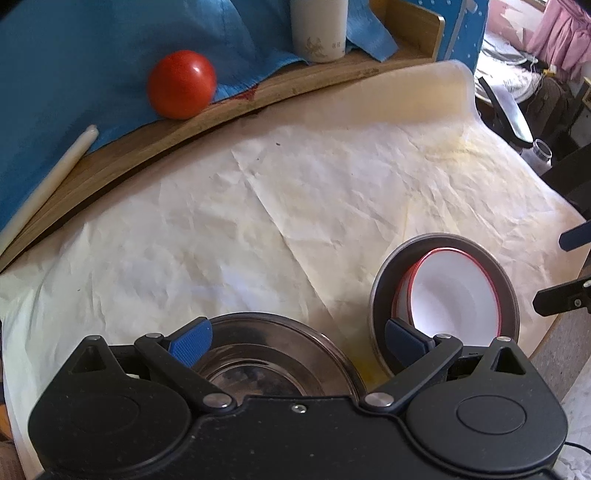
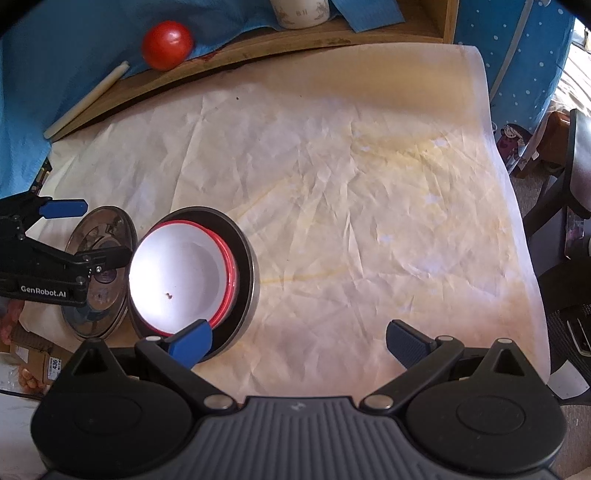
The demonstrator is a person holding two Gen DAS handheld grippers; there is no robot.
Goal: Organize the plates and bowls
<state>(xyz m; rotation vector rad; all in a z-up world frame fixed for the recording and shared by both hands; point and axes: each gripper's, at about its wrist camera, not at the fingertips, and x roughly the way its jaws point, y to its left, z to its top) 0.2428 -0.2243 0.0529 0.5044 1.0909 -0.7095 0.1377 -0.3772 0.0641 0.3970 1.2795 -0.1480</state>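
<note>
A white bowl with a red rim (image 1: pixel 454 291) sits nested inside a dark metal pan (image 1: pixel 380 295) on the paper-covered table; both also show in the right wrist view, the bowl (image 2: pixel 177 273) in the pan (image 2: pixel 245 258). A shiny steel plate (image 1: pixel 266 354) lies to the pan's left, also in the right wrist view (image 2: pixel 99 236). My left gripper (image 1: pixel 297 341) is open and empty, hovering over the steel plate and the pan's edge. My right gripper (image 2: pixel 299 341) is open and empty, its left fingertip (image 2: pixel 192 341) over the pan's near rim.
Crumpled white paper (image 2: pixel 369 184) covers the table. A wooden tray (image 1: pixel 221 110) at the back holds a red tomato (image 1: pixel 181 85), a white cup (image 1: pixel 319 29), a white stick (image 1: pixel 48 184) and blue cloth (image 1: pixel 74 74). A dark chair (image 2: pixel 569 206) stands at the right.
</note>
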